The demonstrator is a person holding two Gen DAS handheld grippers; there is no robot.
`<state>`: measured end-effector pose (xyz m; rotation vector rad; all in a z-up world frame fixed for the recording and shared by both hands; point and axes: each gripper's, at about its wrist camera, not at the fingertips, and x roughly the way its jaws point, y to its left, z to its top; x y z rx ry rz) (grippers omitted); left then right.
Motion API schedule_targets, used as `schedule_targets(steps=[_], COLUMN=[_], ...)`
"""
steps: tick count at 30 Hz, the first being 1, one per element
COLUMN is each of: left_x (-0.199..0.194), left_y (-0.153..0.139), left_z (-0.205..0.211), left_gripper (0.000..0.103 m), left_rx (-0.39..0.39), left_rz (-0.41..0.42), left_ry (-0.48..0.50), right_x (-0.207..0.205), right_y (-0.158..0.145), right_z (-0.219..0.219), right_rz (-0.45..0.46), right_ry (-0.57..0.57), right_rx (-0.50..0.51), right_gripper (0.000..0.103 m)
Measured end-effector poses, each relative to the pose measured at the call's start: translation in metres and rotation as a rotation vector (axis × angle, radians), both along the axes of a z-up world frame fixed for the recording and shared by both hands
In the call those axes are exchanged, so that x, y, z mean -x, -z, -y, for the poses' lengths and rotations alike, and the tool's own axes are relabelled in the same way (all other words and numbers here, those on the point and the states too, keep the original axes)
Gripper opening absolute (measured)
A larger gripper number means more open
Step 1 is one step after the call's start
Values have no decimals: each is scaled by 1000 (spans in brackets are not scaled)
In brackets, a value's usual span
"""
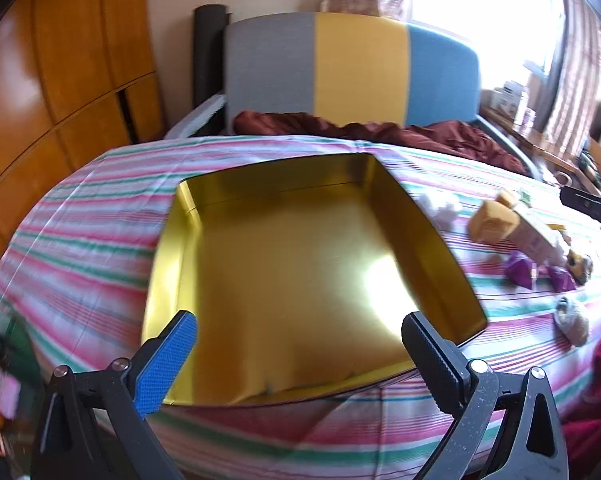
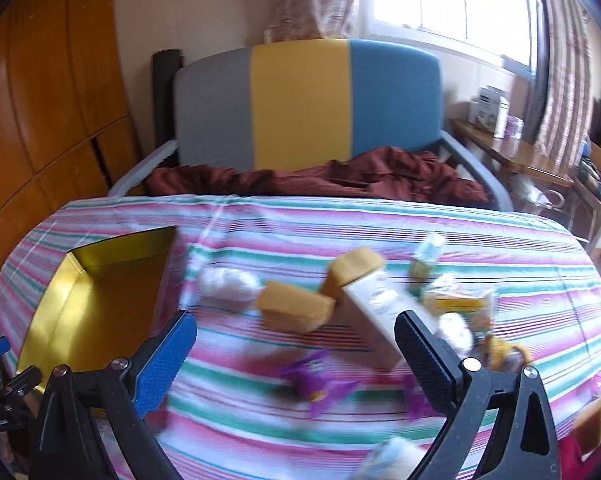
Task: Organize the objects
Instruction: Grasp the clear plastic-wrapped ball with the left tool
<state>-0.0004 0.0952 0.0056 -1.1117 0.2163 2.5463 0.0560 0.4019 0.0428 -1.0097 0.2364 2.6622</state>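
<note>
A wide gold tin box (image 1: 292,264) lies open and empty on the striped tablecloth (image 1: 80,232). My left gripper (image 1: 300,336) hangs over its near edge, open, nothing between the fingers. To the box's right lies a scatter of objects: yellow sponges (image 2: 296,312), a white carton (image 2: 374,308), a white fluffy ball (image 2: 226,284), purple wrappers (image 2: 320,384), small yellow-green packets (image 2: 456,300). My right gripper (image 2: 296,340) hovers open above these, holding nothing. The same gold box (image 2: 92,300) shows at the left of the right wrist view.
Behind the table stands a grey, yellow and blue chair back (image 2: 304,104) with a dark red cloth (image 2: 340,180) on the seat. Wooden cabinets (image 1: 60,80) fill the left; a cluttered side table (image 2: 520,152) sits under the window at right. A ball of twine (image 1: 572,320) lies near the table's right edge.
</note>
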Motion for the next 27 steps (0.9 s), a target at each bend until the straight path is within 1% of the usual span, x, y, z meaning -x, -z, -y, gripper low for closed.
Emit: schedule_targets(steps=[5,7,9,11,12,13,15,17,21,23,24,25,27], left_x=[2,3,6,11,13,17,23,32,51,62,69,73,85], left_y=[-9,-13,-17,-19,-20,-21,-23,-23,-16,-9,-5,-2,5], left_z=[-33,-46,-60,-75,-82,-92,-107,-127,-164,-181,-189,-193,-205], left_gripper=[103,103,103,102,102,100,99,94,87,85,84,80,77], left_rx=[13,20,33,47,48,43,38,44,94,117,130,137,142], left_rz=[-20,-32,-41,-42,-37,-29,-17,-14,-10,10,18,27,64], left_ry=[81,114,153,194,207,229,260,293,361,389,394,395,396], right_x=[-2,-7,-13,-15,-16,-18,-21,-23,-21,-19,-18,-17,-14], right_y=[9,16,26,32,33,31,27,26,26,26,26,26,26], right_z=[-52,-68,-85,-96,-98,-101,-103,-103,-102,-99,-97,-95,-91], right_rz=[16,12,3,24,22,-1,-15,-19,-26,-25,-23,-20,-13], right_ry=[110,144,189,227,233,238,245,243,219,197,186,173,153], right_rx=[-18,-10,50,112,133,153,148,159,170,173,170,165,153], right_gripper=[101,101,101,101,101,101,101,101,101,101,101,101,101])
